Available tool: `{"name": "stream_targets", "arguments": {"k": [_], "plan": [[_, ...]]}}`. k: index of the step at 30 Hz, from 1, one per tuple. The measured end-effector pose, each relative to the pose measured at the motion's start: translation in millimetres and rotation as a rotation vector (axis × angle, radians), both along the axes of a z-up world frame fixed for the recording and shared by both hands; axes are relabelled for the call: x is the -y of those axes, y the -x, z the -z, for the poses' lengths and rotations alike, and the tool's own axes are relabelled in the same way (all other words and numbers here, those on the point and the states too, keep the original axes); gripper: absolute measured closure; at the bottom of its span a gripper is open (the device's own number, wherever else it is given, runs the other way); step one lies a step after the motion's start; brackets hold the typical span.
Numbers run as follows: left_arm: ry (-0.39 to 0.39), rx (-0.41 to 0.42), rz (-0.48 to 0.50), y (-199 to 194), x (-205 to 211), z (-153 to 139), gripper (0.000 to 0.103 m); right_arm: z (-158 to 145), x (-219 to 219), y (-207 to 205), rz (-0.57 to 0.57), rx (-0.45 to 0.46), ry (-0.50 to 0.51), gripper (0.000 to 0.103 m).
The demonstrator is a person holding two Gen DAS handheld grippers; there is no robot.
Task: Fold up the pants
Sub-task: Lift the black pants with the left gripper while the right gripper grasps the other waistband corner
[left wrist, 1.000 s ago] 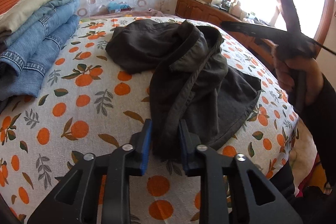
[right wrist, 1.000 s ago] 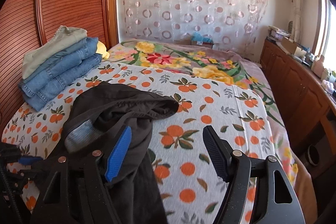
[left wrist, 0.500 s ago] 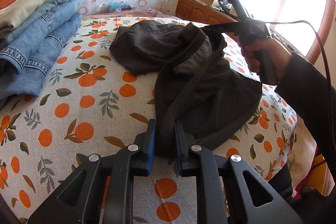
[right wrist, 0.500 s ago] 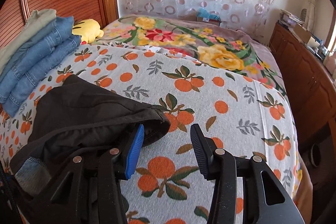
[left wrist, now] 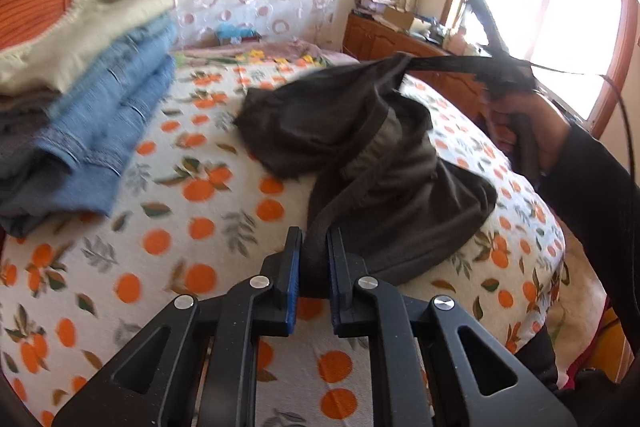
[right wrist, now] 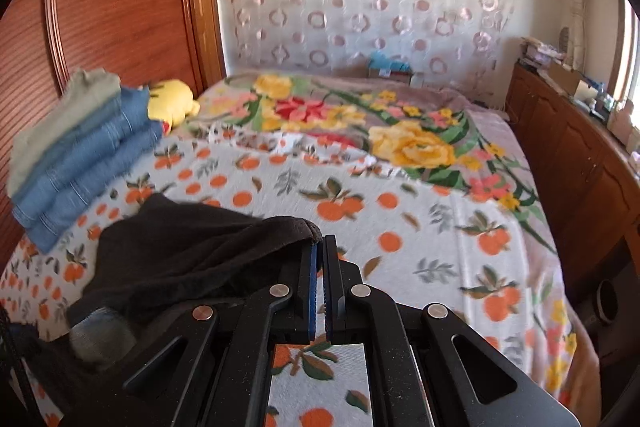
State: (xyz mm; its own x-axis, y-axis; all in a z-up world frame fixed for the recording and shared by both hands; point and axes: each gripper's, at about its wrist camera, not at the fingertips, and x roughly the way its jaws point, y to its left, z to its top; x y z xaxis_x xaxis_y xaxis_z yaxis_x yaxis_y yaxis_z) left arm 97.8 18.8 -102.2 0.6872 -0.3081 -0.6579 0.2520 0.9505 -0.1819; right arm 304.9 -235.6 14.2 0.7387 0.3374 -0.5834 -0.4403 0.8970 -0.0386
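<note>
Dark brown pants (left wrist: 360, 147) lie crumpled on the orange-print bedspread (left wrist: 200, 227). My left gripper (left wrist: 314, 239) has its jaws closing, with the thick waistband pressed between the blue pads at the near end. In the right wrist view my right gripper (right wrist: 320, 243) is shut on a far edge of the pants (right wrist: 180, 259). The left wrist view shows the right gripper (left wrist: 408, 65), in a person's hand (left wrist: 520, 123), holding that edge up above the bed. The fabric stretches between the two grips.
A stack of folded jeans and a pale garment (left wrist: 100, 107) sits at the left by the wooden headboard (right wrist: 120, 7). A yellow plush toy (right wrist: 172, 101) lies behind it. A floral blanket (right wrist: 400, 139) covers the far bed. A wooden cabinet (right wrist: 580, 155) runs along the right.
The right gripper went from open to shut on the pants' edge and lifted it. The left jaws narrowed onto the waistband and rose slightly.
</note>
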Motion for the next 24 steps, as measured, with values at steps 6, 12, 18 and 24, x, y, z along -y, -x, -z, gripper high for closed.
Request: {"name": "stream_targets", "arguments": {"k": [6,12,18,24], "plan": [[-0.032,0.086,-0.036,-5,-10,-37,0.091,-57,37,43,0.021,0.116,-0.023,0.101],[-0.055,0.19,-0.062,-18,-21,-85,0.091,-103,68,91,0.05,0.213,-0.017,0.101],[-0.072,0.292,-0.077,-20,-27,-138,0.091,-134,79,136,0.055,0.295,-0.025,0.101],[-0.103,0.397,-0.092,-13,-28,-190,0.091,-150,79,175,0.048,0.37,-0.052,0.101]]}}
